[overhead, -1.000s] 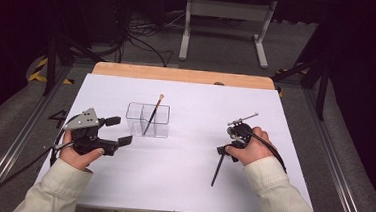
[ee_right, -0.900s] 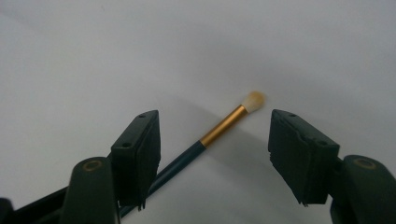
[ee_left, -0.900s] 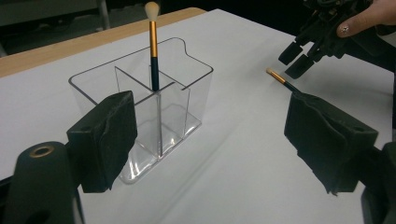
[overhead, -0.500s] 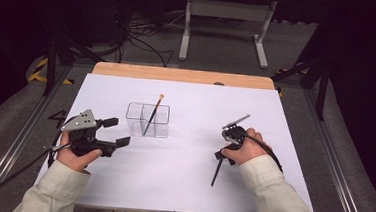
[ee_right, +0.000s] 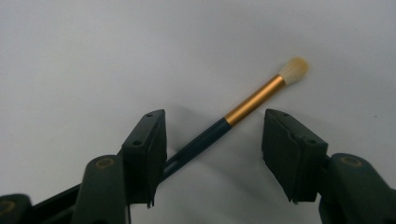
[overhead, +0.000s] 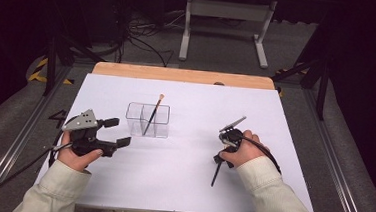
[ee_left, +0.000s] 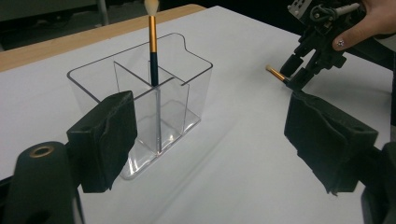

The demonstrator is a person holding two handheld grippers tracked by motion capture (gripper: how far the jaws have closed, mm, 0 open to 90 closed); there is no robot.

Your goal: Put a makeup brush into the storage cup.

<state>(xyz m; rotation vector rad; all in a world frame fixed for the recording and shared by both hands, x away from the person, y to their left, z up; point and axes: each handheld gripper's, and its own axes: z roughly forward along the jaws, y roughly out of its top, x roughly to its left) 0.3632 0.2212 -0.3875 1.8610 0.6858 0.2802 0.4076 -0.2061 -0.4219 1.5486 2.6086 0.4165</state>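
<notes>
Black-jawed and pointed steeply down at the white table, the right gripper is held in the person's right hand to the right of the clear organizer, well apart from it, with the cream sleeve running back toward the near edge. Its jaws stand apart and have just been closing; in the right gripper view they are seen straddling the loose brush, and no pad is seen pressing on it, though the handle passes close by one jaw. That brush lies flat on the table, right of the organizer, its dark handle running under the gripper toward the near edge and its gold ferrule and pale tuft lying beyond the jaw tips. The left gripper is held level in the left hand, just left of and slightly nearer than the organizer, aimed toward its near side; its jaws are spread wide with nothing between them. A second brush is seen standing in the organizer against the middle divider, leaning, tuft upward.
</notes>
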